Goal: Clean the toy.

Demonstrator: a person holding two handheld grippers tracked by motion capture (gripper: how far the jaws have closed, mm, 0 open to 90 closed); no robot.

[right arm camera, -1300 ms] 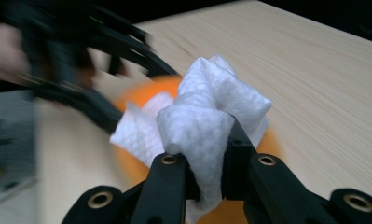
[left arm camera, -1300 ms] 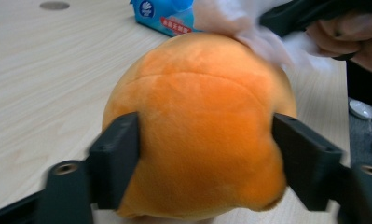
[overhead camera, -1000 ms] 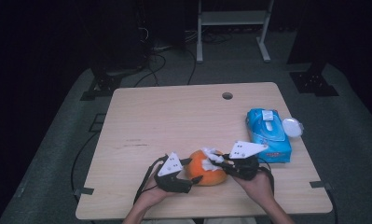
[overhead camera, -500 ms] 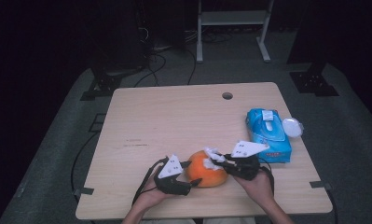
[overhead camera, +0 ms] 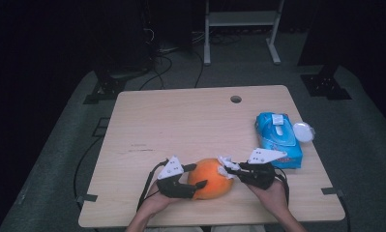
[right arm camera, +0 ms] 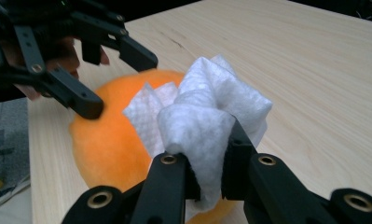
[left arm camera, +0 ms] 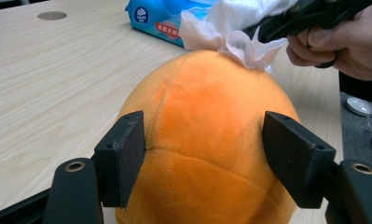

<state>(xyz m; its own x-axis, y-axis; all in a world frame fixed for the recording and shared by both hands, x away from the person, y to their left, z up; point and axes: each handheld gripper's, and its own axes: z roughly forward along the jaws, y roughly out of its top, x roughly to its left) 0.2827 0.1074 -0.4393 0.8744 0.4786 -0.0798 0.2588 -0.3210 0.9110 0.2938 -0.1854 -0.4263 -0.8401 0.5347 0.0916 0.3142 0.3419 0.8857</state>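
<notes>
An orange plush ball [overhead camera: 210,180] rests near the table's front edge. My left gripper [overhead camera: 198,175] grips it from the left. Its jaws have just been closing, and in the left gripper view the pads [left arm camera: 125,154] press into both sides of the ball [left arm camera: 207,135]. My right gripper [overhead camera: 230,170] comes in from the right, shut on a crumpled white wipe [overhead camera: 225,164]. The wipe [right arm camera: 207,107] rests against the top of the ball [right arm camera: 104,140], held between the right gripper's [right arm camera: 204,154] jaws. In the right gripper view, the left gripper [right arm camera: 113,77] grips the ball's far side.
A blue pack of wet wipes [overhead camera: 278,137] lies at the right edge of the wooden table [overhead camera: 181,125], with a round white lid [overhead camera: 304,131] beside it. A cable hole [overhead camera: 236,99] is at the back. A metal rack stands behind the table.
The right gripper has sunk slightly with the wipe onto the ball's top. The left hand has kept still, with its jaws a little tighter on the ball.
</notes>
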